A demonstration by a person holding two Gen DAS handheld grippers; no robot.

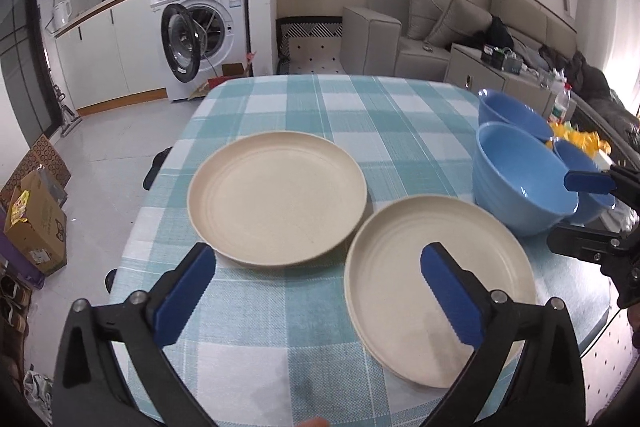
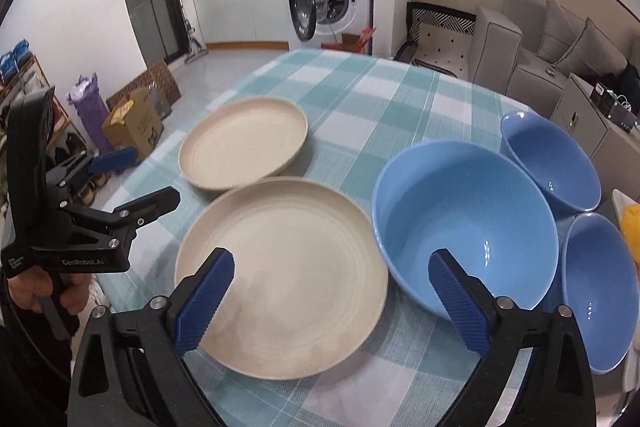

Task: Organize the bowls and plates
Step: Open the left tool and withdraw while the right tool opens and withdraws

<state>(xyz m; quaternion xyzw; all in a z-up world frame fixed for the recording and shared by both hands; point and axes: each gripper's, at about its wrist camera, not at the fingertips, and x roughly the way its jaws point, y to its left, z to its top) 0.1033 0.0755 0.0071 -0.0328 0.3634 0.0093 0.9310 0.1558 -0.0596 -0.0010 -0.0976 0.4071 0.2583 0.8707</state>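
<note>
Jaws of both grippers spread, gripping nothing; two plates (image 2: 280, 275) and three bowls (image 2: 464, 223) sit empty.

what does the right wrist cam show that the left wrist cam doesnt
Only the right wrist view: all three blue bowls seen whole, the large bowl and two smaller ones, plus the hand holding the left gripper.

Only the left wrist view: the right gripper from outside, reaching in at the right edge by the bowls, and more of the sofa.

Both: two cream plates side by side, not stacked, on the checked tablecloth, the washing machine with its door open, and both grippers open and empty.
</note>
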